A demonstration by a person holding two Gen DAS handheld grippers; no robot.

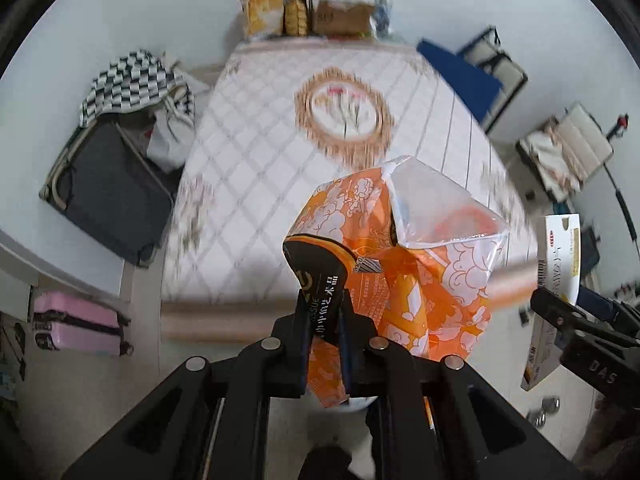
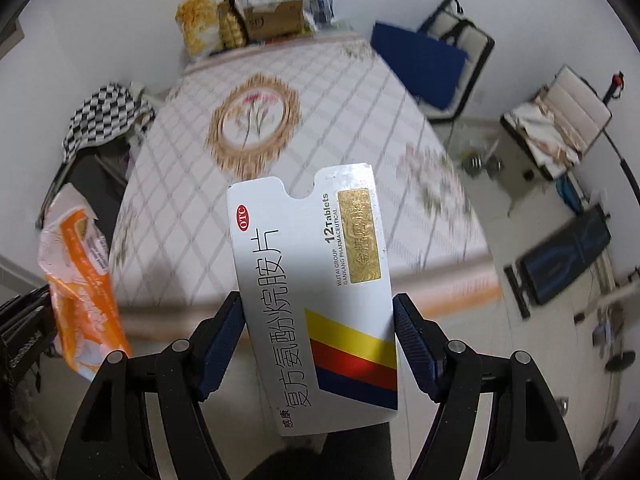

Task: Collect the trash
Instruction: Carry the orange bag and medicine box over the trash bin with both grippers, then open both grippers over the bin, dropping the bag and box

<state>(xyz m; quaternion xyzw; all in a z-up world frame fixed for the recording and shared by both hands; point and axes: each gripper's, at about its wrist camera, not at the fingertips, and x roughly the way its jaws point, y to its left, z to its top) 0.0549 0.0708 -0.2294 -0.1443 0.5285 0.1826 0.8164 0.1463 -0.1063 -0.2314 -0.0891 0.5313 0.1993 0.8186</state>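
Pale floor and white walls are seen around a bed (image 1: 280,168) whose quilted cover is printed with a grey diamond grid and a round floral emblem. Nearest to the left camera, an orange and white tissue wrapper (image 1: 384,264) is pinched by its black printed end between the closed fingers of the left gripper (image 1: 323,320); the wrapper is held crumpled in the air above the foot of the bed. Nearest to the right camera, a flattened white medicine box (image 2: 316,304) with yellow, red and blue stripes is clamped by its two long edges between the fingers of the right gripper (image 2: 320,344), also above the foot of the bed. Each held item is seen at the edge of the other camera's view, the wrapper (image 2: 80,280) to the left and the box (image 1: 556,280) to the right. Beside the bed, a dark open suitcase (image 1: 108,196) with a checkered cloth (image 1: 128,84) over it is seen on the left, and a pink suitcase (image 1: 76,324) lies nearer. Past the head of the bed, a cardboard box (image 1: 344,16) and yellow packs (image 1: 262,4) are stacked against the wall.
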